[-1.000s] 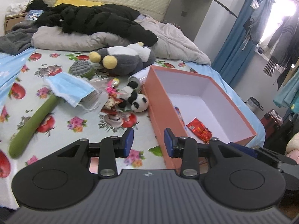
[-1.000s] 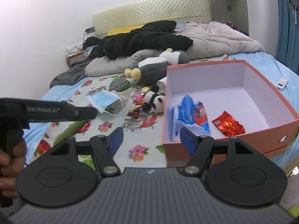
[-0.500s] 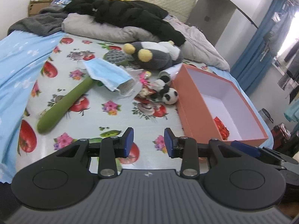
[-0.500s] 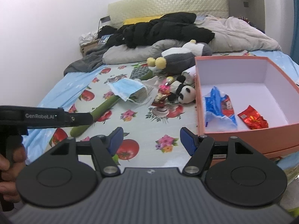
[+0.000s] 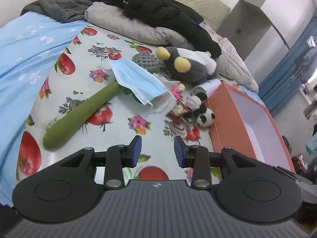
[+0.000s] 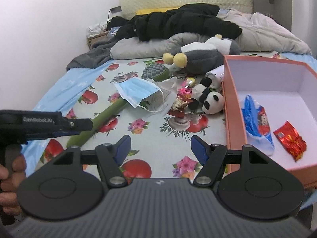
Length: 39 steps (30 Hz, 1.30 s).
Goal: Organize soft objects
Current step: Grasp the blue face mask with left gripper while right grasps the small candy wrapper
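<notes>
Both wrist views have swung leftward since a second ago, so the fruit-print bedsheet [image 5: 111, 119] now fills the middle and the orange box [image 6: 235, 123] sits at the right edge. Left gripper [image 5: 157, 151] hovers over the sheet with its blue-padded fingers apart and nothing between them. Right gripper [image 6: 160, 148] hovers likewise, fingers spread wider, also empty.

Read from left to right in the right wrist view: at nine o'clock, the left gripper's black body is seen held in the person's hand [image 6: 11, 170]. A long green plush stick [image 6: 99, 123] lies diagonally toward ten o'clock, its upper end tucked under a blue face mask [image 6: 136, 91]. At twelve o'clock sits a grey-studded green massage brush [image 6: 155, 71], with a grey and white plush toy with yellow feet [image 6: 204, 55] just behind it. A small panda plush [image 6: 210, 99] lies at one o'clock, just beside the box wall, next to a red and pink trinket [image 6: 181, 103]. Inside the box, at three o'clock, lie a blue tissue packet [image 6: 257, 123] and a red foil snack packet [image 6: 290, 139], near each other
</notes>
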{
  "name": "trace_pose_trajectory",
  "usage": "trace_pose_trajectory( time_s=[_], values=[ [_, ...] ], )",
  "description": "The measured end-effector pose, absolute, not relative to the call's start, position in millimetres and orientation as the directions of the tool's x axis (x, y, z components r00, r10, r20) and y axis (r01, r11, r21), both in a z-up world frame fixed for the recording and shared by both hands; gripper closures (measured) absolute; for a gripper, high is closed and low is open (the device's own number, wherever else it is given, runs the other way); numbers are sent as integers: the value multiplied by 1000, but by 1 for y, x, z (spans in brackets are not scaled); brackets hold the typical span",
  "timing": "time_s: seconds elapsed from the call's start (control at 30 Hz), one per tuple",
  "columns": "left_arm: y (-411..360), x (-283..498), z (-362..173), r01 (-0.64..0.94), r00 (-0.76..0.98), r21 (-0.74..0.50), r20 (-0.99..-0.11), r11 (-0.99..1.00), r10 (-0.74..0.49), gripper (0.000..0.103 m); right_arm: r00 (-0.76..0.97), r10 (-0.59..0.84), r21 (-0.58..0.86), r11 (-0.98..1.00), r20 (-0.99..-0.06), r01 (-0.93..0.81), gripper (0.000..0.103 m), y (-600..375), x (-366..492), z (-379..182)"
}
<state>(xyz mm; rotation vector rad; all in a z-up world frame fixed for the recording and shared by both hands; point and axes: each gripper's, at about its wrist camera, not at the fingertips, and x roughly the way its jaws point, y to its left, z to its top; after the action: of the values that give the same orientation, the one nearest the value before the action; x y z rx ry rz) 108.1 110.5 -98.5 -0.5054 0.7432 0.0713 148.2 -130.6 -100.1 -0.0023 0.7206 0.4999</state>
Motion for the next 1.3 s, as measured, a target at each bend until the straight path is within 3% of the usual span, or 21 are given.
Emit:
trace_pose_trajectory(
  time_s=[0.17,0.27,0.9,1.07,1.13,1.27,1.3],
  values=[
    [127,137,-117,-256,726,-443,-674,859,-132,55,626,421,158,888,-656,-432,34,-114,179,-114],
    [138,157,-132,-264,736,-488,-660,832,-154,43,617,408,166,896,-673,-412,34,-103,203,-127],
    [187,266,-215,-276,757,-695,-583,664,-295,43,575,324,268,946,-751,-183,42,-66,331,-196],
    [184,278,-222,-274,764,-728,-562,628,-319,44,550,334,305,941,-765,-147,59,-67,345,-208],
    [186,279,-223,-277,770,-740,-553,612,-319,50,547,339,311,939,-765,-146,68,-67,346,-208],
    [185,283,-220,-283,760,-728,-568,624,-318,94,554,343,311,938,-758,-154,70,-69,343,-204],
    [184,282,-217,-282,763,-718,-570,637,-305,97,557,343,310,938,-757,-157,71,-70,342,-203]
  ],
)
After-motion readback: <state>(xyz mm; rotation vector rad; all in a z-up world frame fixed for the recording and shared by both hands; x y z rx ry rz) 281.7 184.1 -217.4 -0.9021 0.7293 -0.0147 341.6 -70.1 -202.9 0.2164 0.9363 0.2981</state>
